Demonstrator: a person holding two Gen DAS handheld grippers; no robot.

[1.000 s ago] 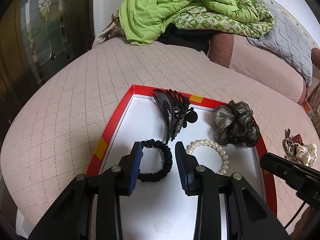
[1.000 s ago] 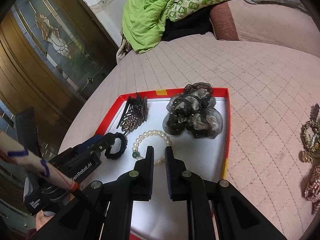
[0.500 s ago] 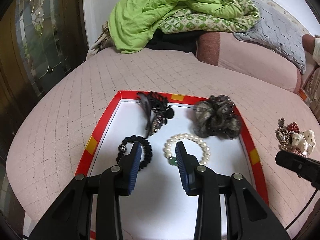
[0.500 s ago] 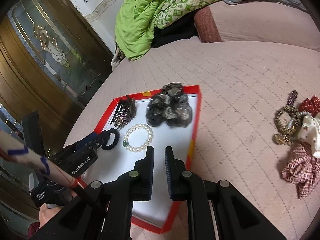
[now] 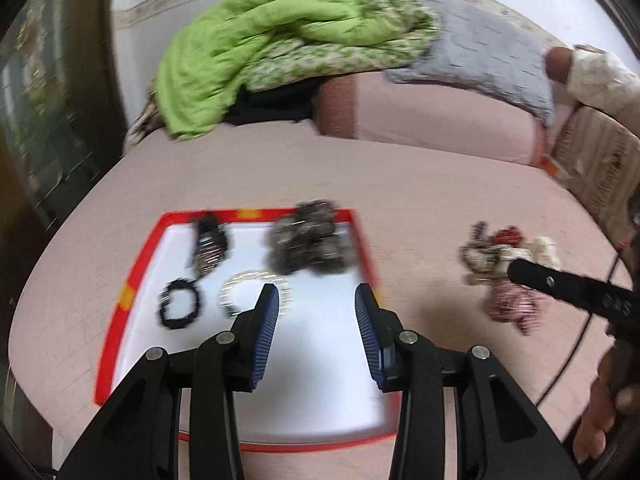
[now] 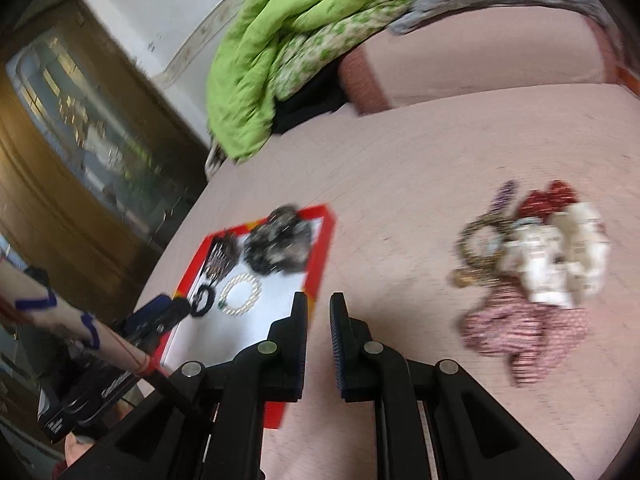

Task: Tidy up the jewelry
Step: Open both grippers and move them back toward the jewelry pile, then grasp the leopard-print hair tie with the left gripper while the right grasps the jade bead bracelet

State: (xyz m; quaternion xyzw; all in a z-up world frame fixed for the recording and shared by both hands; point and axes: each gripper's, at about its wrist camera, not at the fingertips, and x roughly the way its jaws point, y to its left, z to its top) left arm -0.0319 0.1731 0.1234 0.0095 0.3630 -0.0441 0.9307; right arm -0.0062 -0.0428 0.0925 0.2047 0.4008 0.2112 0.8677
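A red-rimmed white tray (image 5: 132, 276) lies on the pink quilted bed. It holds a black hair claw (image 5: 208, 246), a dark scrunchie (image 5: 310, 242), a black hair tie (image 5: 180, 308) and a pearl bracelet (image 5: 248, 284). My left gripper (image 5: 316, 300) hovers over the tray's right half, its jaws opening with nothing between them. My right gripper (image 6: 319, 308) is shut and empty, above the bed just right of the tray's rim (image 6: 320, 256). To its right lies a loose pile of hair pieces and bangles (image 6: 532, 256), also seen in the left wrist view (image 5: 504, 272).
A green blanket (image 5: 248, 52) and a grey cushion (image 5: 480, 52) are heaped at the far side of the bed. A wooden door with glass (image 6: 80, 128) stands to the left. A person's hand (image 5: 608, 400) shows at the right edge. Both views are motion-blurred.
Both grippers have drawn back from the tray and shifted right, bringing the loose pile into view. The left jaws stand wider than before. The right jaws stay shut.
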